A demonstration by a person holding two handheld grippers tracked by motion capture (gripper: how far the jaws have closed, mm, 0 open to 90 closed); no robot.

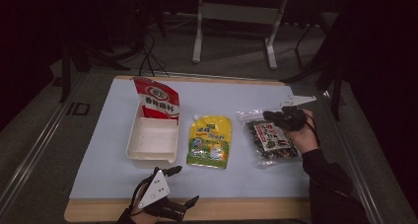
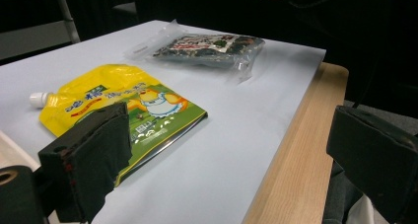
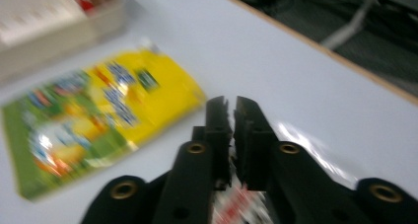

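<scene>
Up top, the high view gives you the whole layout: a white tray [image 1: 152, 141] left of centre with a red packet [image 1: 157, 99] standing at its far end, a yellow pouch [image 1: 210, 141] in the middle, and a clear snack bag [image 1: 270, 139] at the right, all on the pale mat covering the desk [image 1: 276, 209].

Your right gripper [image 1: 288, 118] sits over the far, upper end of the snack bag in that view, your hand lying along the bag's right side. The right gripper view, blurred, shows what the high view cannot: the jaws are together with only a thin slit between them and nothing caught in it, and the bag's shiny film [image 3: 315, 157] lies directly beneath and just past the tips, with the yellow pouch [image 3: 98, 115] off to the left of the frame.

Your left gripper [image 1: 185, 184] hangs at the bottom edge of the high view, near the desk's wooden front lip, jaws wide apart and empty. Its own view looks across the pouch [image 2: 123, 105] toward the snack bag [image 2: 207, 49] at the upper middle.

Bare mat lies between pouch and bag, and between the bag and the desk's right edge; the bag's right side lies near that edge.
</scene>
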